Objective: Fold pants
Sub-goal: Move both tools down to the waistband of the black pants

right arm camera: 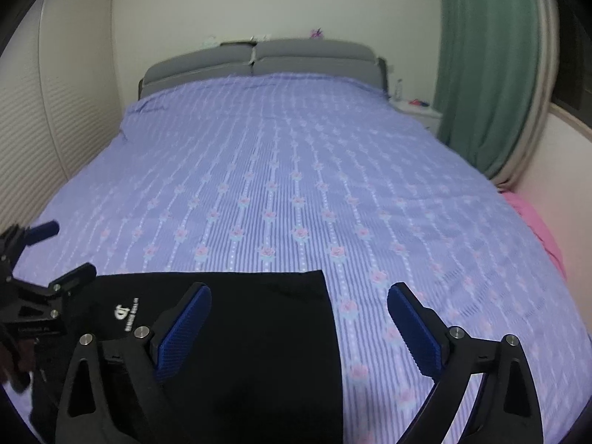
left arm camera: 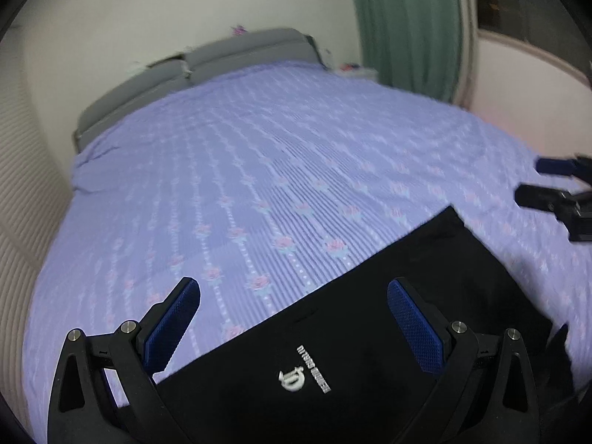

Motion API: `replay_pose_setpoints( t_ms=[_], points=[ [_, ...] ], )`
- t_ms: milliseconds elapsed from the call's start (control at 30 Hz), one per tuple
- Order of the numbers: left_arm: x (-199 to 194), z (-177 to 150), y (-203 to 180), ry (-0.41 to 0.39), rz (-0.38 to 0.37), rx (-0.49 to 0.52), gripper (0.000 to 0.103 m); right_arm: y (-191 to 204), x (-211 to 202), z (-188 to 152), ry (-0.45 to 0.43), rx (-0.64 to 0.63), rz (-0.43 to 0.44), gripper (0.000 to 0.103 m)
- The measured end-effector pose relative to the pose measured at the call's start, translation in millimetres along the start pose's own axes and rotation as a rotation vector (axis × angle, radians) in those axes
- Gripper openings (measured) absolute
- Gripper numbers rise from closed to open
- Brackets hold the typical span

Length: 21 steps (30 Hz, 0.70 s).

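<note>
You're hovering your left gripper (left arm camera: 294, 318) right over the pants (left arm camera: 370, 333), jaws spread wide and gripping nothing, with the white logo (left arm camera: 303, 375) sitting between the blue pads (left arm camera: 172, 327). Your right gripper (right arm camera: 299, 323) is doing the same thing, wide open and empty, straddling the pants' right-hand edge, so one pad is hanging over black fabric and the other over the bedspread. My guess is that's deliberate: each gripper is lining up on its own side of the garment so you can pinch both sides together and keep the fold square.

The pants are lying flat at the near end of the bed (right arm camera: 296, 185), already looking like a tidy rectangle with a straight far edge. Hard to say how many layers it is from here.

Beyond them you're looking at loads of open purple flowered bedspread, probably why they're parked so close to you. Farther back there's the grey headboard (right arm camera: 259, 57) and the green curtain (right arm camera: 488, 74) on the right.
</note>
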State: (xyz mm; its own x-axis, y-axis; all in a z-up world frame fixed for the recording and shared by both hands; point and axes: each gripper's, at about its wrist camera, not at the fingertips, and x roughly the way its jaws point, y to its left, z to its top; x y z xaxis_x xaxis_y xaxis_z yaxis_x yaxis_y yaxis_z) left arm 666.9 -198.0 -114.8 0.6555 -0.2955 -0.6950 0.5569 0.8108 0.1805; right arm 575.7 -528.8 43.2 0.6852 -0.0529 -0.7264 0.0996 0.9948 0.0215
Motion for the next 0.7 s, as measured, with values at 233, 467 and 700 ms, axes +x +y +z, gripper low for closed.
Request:
replay_pose_setpoints(
  t_ms=[233, 467, 700],
  points=[
    [58, -4, -3, 0.100, -0.129, 0.099, 0.094, -5, 74, 1, 0.127, -0.048, 0.049, 0.078],
    [100, -8, -6, 0.174, -0.220, 0.179, 0.083, -8, 112, -3, 0.174, -0.100, 0.091, 0.078],
    [127, -15, -4, 0.258, -0.276, 0.159, 0.065, -22, 140, -10, 0.227, -0.073, 0.112, 0.070]
  ],
)
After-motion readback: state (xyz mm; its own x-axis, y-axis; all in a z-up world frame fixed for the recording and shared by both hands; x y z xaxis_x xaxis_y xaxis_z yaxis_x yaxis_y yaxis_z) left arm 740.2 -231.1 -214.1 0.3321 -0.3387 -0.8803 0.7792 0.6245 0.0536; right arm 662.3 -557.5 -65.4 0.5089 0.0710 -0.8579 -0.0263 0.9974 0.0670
